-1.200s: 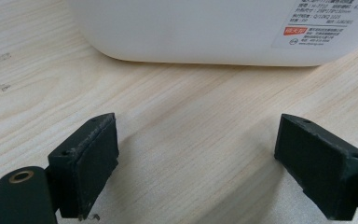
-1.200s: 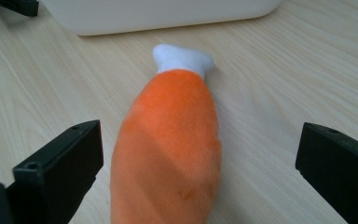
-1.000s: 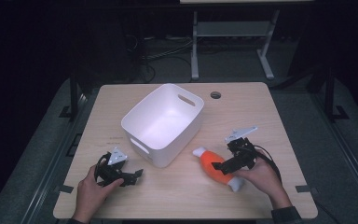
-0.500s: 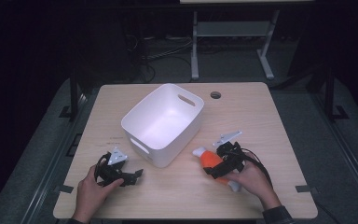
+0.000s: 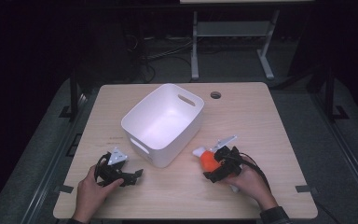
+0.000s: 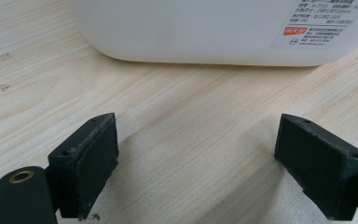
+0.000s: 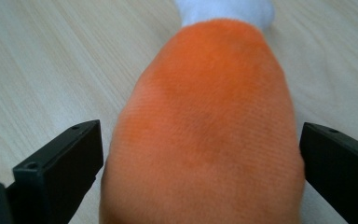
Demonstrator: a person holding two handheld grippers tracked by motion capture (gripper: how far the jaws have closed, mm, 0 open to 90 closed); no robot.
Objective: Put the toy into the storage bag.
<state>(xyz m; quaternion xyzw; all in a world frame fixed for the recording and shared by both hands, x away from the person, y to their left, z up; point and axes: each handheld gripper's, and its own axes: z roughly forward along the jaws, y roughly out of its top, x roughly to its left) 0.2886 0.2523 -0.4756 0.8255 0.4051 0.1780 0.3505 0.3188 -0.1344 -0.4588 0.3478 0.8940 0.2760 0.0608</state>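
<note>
**Right gripper straddles an orange soft toy beside the white tub**

In the high view the orange toy [image 5: 208,159] lies on the wooden table [image 5: 270,121], lower right of centre in the frame, just to the right of the white tub [image 5: 162,123]. A white tip of the toy points up and left toward the tub's near corner. The right gripper [image 5: 216,169] sits over the toy's lower end, held by a hand [image 5: 248,183] that comes in from the bottom right of the frame.

In the right gripper view the toy [image 7: 205,126] takes up the middle of the frame, its white end [image 7: 226,10] at the top edge. The two black jaws stand wide apart, one at the lower left and one at the lower right, with the orange body between them. The left jaw is close against the toy's side; whether either jaw presses it cannot be told.

The left gripper [image 5: 129,176] rests low on the table at the lower left of the high view, just below the tub's near left corner, held by the other hand [image 5: 91,191]. In the left gripper view its jaws are spread wide over bare wood, with nothing between them. The tub's white wall [image 6: 205,28] runs along the top of that frame, with a printed label [image 6: 319,23] at the upper right.
</note>
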